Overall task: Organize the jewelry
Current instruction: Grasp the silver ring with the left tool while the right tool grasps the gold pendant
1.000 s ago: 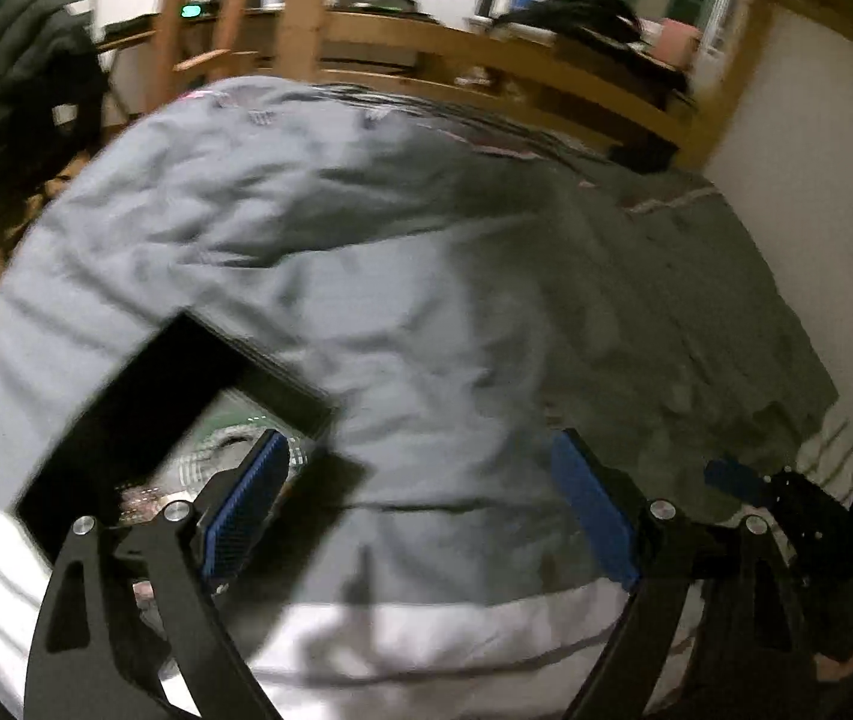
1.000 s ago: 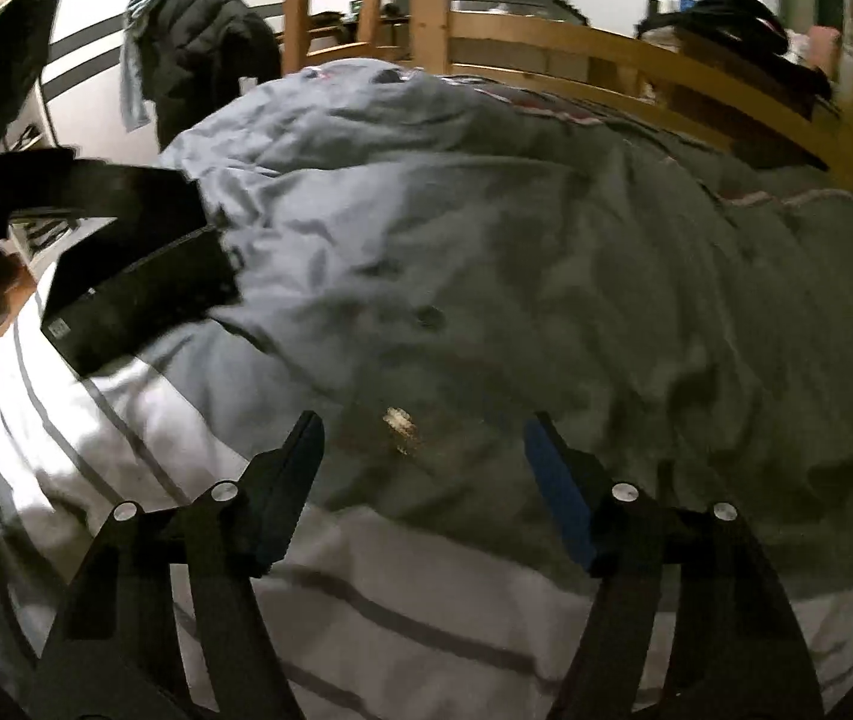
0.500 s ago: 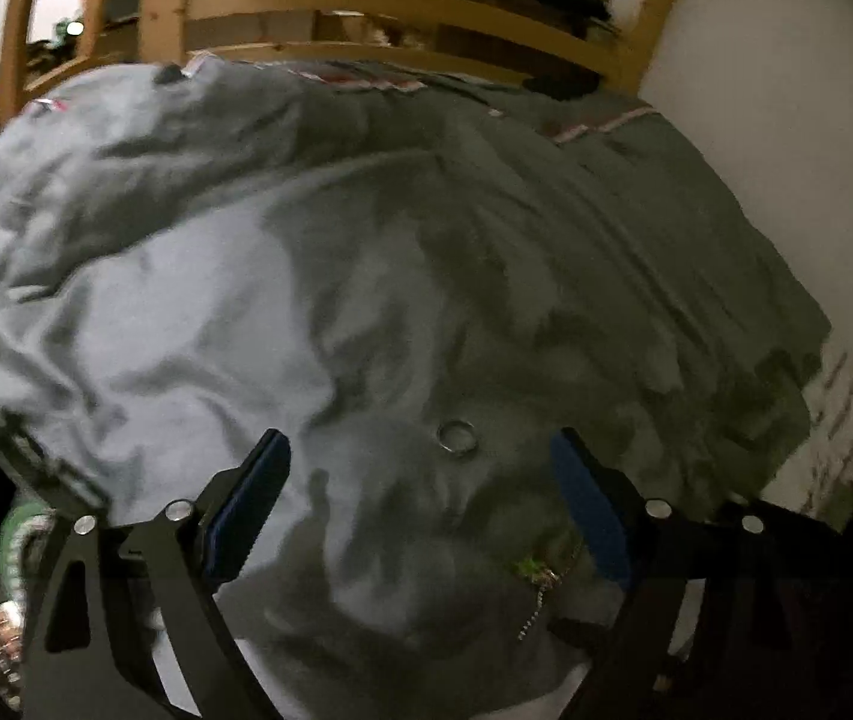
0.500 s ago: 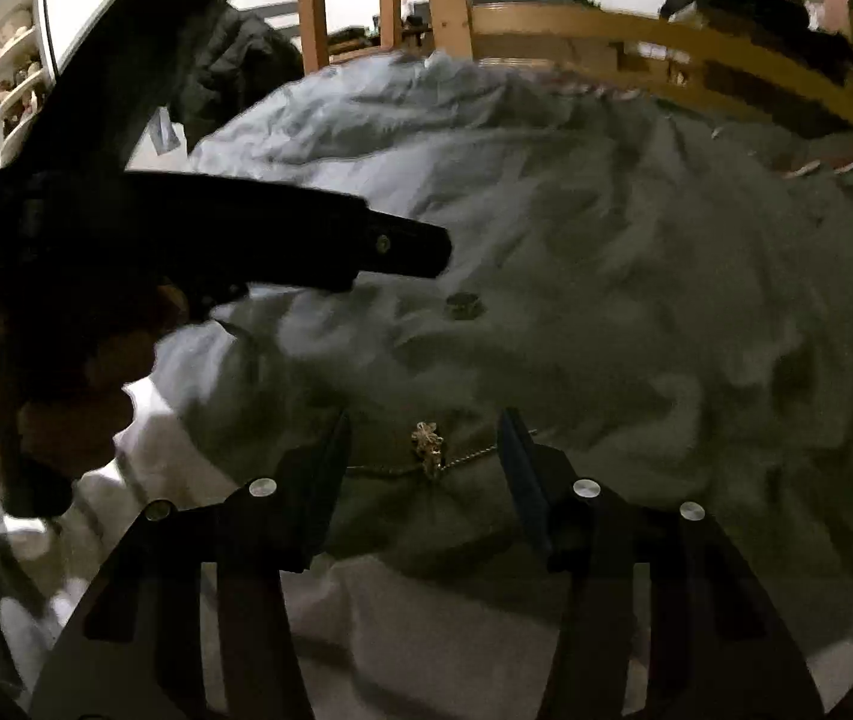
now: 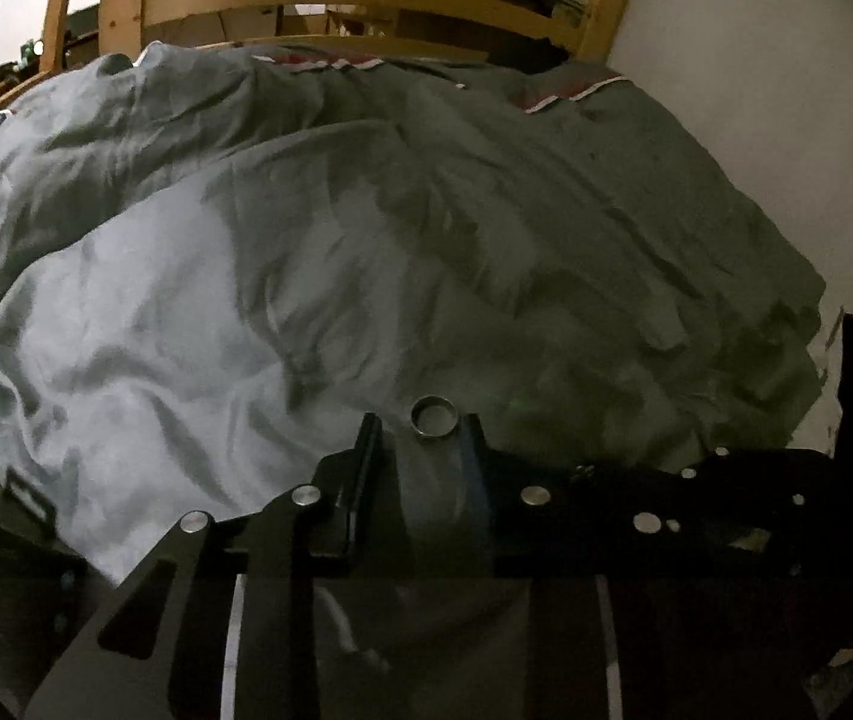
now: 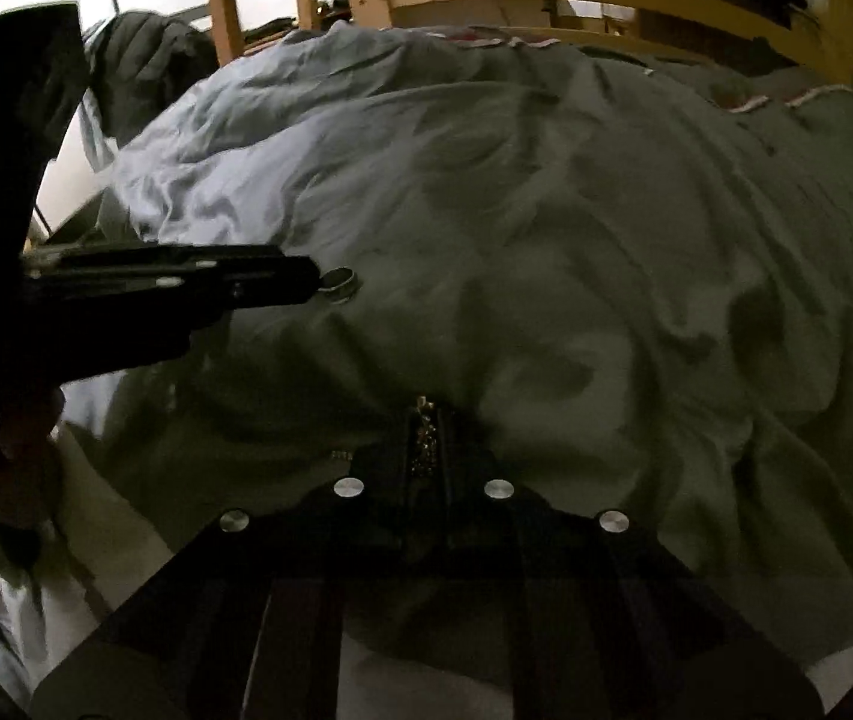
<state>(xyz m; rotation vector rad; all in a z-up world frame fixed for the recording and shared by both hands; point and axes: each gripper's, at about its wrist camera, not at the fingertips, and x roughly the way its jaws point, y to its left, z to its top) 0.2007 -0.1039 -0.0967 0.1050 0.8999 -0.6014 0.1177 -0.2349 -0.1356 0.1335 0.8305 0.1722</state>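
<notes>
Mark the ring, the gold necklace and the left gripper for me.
ring (image 5: 434, 417): left wrist view, on its band's near rim.
gold necklace (image 6: 424, 441): right wrist view, on the chain bunched between the fingers.
left gripper (image 6: 312, 279): right wrist view, at its fingertips.

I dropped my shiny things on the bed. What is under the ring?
The ring lies on the rumpled grey duvet, at the closing left gripper tips. Whatever lies beneath the duvet stays hidden.
</notes>
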